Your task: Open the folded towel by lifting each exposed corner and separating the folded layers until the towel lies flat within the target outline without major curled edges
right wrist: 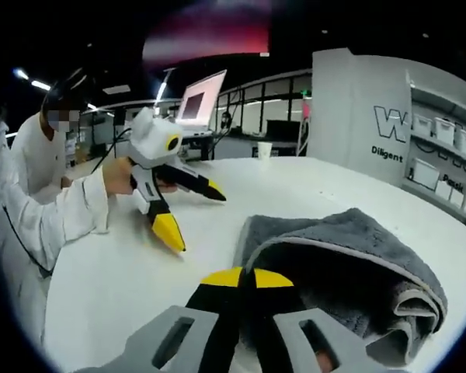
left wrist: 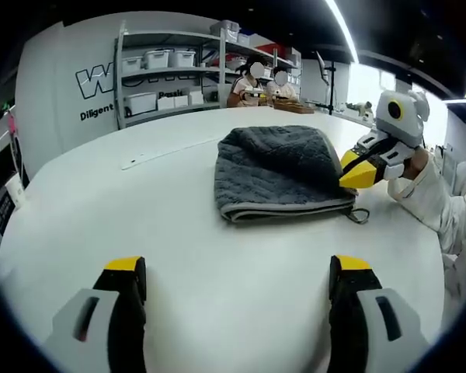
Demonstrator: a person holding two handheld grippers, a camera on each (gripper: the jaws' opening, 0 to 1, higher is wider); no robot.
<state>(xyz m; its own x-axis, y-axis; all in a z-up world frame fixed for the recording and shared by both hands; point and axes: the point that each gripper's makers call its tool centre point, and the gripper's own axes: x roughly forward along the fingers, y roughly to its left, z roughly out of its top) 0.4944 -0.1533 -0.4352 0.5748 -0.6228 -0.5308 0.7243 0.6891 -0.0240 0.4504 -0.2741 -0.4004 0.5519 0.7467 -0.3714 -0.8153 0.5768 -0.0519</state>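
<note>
Nearest my left camera are my left gripper's two yellow-tipped jaws, spread wide with bare white table between them and nothing held. Beyond them I count one gray towel, folded, lying on the table with its doubled edges facing me and a small loop tag at its near right corner.

At the towel's right edge the left gripper view catches my right gripper, yellow tips together against the fold, held by a hand in a white sleeve reaching in from the right.

From the right gripper view, my right gripper has its two jaws brought together, tips meeting at the towel; I see the top layer lifted into an arch beyond them, but I cannot tell how much cloth is actually pinched. That view also shows my left gripper held off the towel to the left, jaws splayed apart, one tip pointing down toward the table, gripped by a hand on a white-sleeved arm.

Behind the towel the left gripper view gives me one shelving unit with white bins; the right gripper view adds a laptop and one white cup at the table's far side.
</note>
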